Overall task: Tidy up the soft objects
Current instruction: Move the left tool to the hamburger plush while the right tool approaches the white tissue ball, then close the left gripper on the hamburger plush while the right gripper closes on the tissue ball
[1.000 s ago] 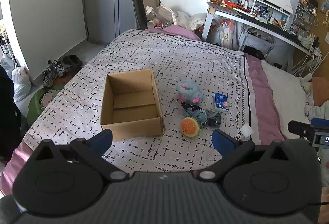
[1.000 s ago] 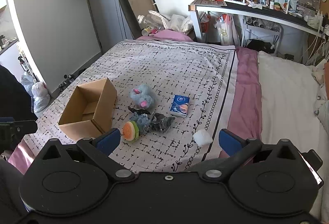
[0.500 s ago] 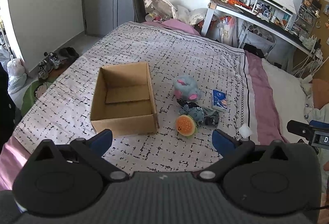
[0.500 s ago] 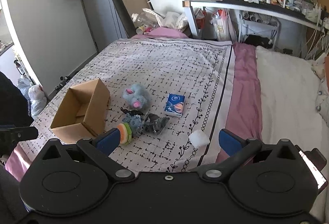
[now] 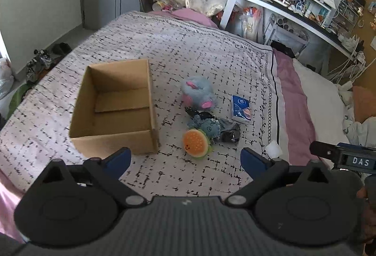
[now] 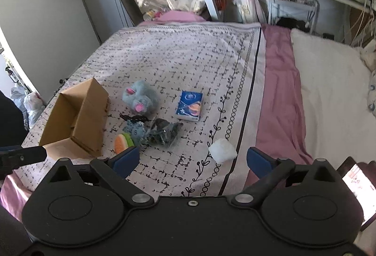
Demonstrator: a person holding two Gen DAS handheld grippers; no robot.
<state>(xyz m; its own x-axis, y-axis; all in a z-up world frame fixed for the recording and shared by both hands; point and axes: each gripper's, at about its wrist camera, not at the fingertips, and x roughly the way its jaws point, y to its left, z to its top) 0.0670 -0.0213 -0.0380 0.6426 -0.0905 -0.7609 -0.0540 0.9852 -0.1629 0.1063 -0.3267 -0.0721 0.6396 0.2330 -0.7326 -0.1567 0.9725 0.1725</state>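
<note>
An open, empty cardboard box [image 5: 115,108] [image 6: 77,119] sits on the patterned bedspread. To its right lie a grey-and-pink plush [image 5: 198,93] [image 6: 141,98], a small blue plush [image 5: 208,125] [image 6: 136,130], a burger plush [image 5: 196,143] [image 6: 123,143], a dark crumpled soft item [image 5: 229,132] [image 6: 165,133], a blue tissue pack [image 5: 240,109] [image 6: 189,108] and a white wad [image 5: 272,150] [image 6: 222,150]. My left gripper [image 5: 185,158] is open and empty, above the bed's near edge in front of the burger. My right gripper [image 6: 191,159] is open and empty, near the white wad.
The bedspread [image 5: 188,49] covers the bed; a pink sheet strip [image 6: 279,91] and white blanket [image 6: 333,100] lie to the right. A cluttered desk [image 5: 293,6] stands at the back right. Shoes and bags [image 5: 40,61] lie on the floor at left.
Both grippers have moved forward and lower toward the bed, so the box and toys appear larger and closer. Both stay open. No object has moved.
</note>
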